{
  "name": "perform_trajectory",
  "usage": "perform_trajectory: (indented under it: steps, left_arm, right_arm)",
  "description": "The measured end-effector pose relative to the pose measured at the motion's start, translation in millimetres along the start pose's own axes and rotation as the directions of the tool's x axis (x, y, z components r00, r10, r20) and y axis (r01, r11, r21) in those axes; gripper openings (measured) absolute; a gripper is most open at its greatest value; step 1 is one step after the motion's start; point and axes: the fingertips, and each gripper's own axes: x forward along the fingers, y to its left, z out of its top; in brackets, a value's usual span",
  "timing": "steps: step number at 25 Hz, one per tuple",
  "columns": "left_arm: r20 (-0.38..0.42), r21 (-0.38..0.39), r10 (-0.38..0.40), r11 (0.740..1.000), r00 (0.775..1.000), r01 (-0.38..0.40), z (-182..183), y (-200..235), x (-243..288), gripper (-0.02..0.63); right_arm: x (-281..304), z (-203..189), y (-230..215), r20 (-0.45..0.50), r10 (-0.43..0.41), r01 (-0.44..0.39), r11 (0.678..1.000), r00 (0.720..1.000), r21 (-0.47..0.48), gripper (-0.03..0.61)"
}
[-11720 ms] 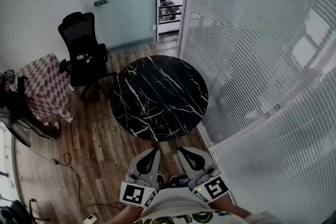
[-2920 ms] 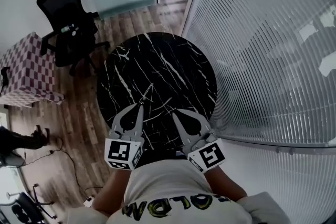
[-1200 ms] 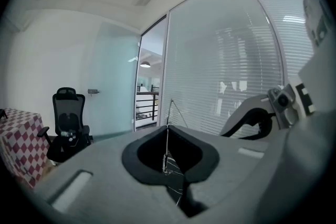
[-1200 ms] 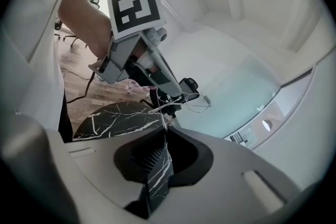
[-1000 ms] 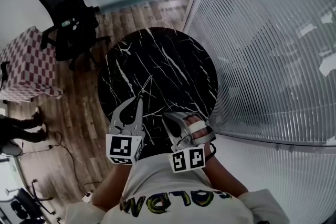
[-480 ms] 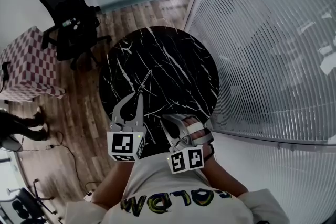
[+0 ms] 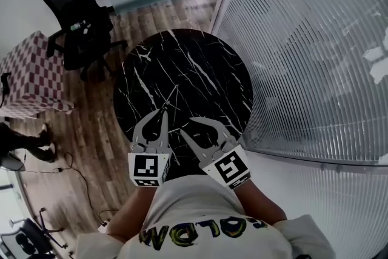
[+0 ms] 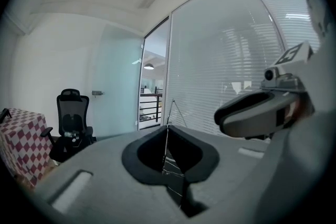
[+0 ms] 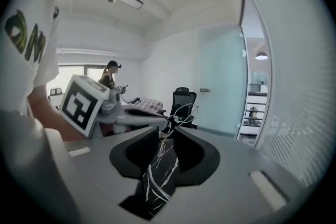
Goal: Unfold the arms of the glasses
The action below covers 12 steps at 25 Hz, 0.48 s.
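The glasses [image 7: 170, 96] are thin wire and hard to read. They sit above the table [image 7: 206, 70], with the left gripper [image 7: 164, 107] clamped on the frame. At their 4 o'clock the right gripper [image 7: 185, 125] has just rolled back flat and risen, jaws a sliver apart and holding nothing — probably lining up on an arm. Whether either arm is open yet, I cannot tell.

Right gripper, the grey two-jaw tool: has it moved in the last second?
Yes. The grey right gripper has rolled flat, marker cube now facing up, and shifted up-picture toward the round black marble table.
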Motion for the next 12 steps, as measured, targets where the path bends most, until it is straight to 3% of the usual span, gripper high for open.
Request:
perform_trajectory:
  steps: [4,12]
  left_arm:
    - [0.003,0.022,-0.004,1.000,1.000,0.004,0,-9,2,0.006]
    - [0.014,0.052,0.003,0.999,1.000,-0.003,0,-21,0,0.006]
  right_arm:
    - [16,-9,-13,-0.038,-0.038,0.041,0.996,0.999,0.081,0.092]
    - [31,-28,-8,-0.144,-0.045,0.050,0.998,0.989,0.035,0.092]
